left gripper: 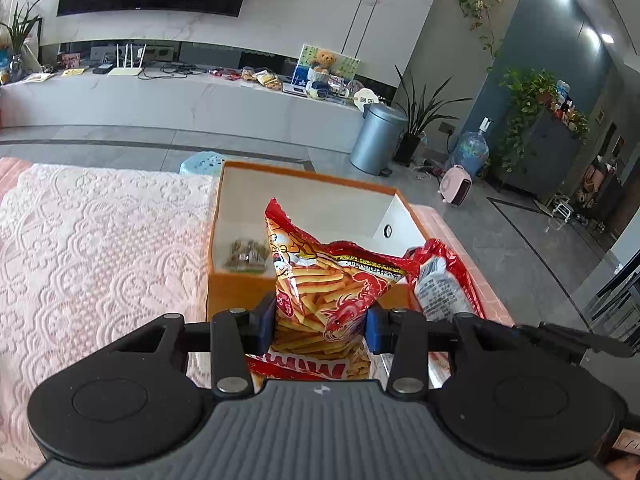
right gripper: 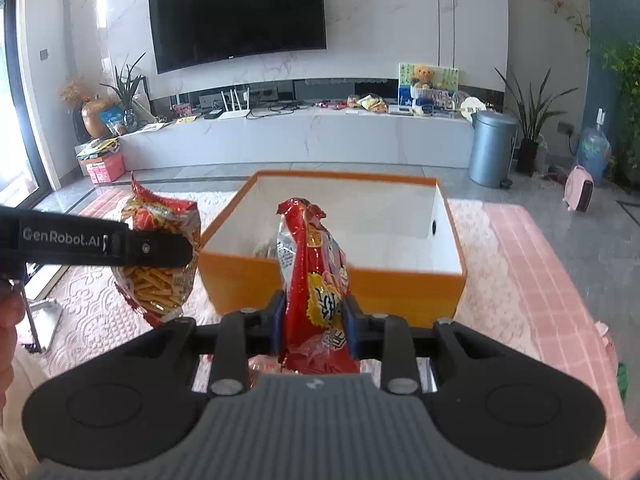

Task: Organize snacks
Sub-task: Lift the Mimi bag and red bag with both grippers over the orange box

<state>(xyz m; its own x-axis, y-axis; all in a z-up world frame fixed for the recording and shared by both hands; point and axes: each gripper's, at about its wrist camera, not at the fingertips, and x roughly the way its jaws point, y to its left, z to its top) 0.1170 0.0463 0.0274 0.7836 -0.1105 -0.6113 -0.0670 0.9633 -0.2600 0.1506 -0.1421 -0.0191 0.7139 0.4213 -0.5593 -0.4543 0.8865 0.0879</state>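
My left gripper (left gripper: pixel 320 326) is shut on a red bag of shrimp sticks (left gripper: pixel 320 292), held upright in front of the orange box (left gripper: pixel 240 286). The same bag (right gripper: pixel 160 280) shows at the left of the right wrist view, behind the left gripper's black arm. My right gripper (right gripper: pixel 314 324) is shut on a second red snack bag (right gripper: pixel 316 272), also upright before the orange box (right gripper: pixel 332 284); this bag (left gripper: pixel 440 280) appears at the right of the left wrist view. Inside the white-lined box lies a small clear snack pack (left gripper: pixel 246 256).
The box stands on a pink lace cloth (left gripper: pixel 100 248) over a pink checked cover (right gripper: pixel 552 280). Beyond are a grey floor, a white TV bench (right gripper: pixel 300 136) with clutter, a metal bin (right gripper: pixel 492 148), a pastel stool (left gripper: pixel 202 162), plants and a water jug (left gripper: pixel 472 152).
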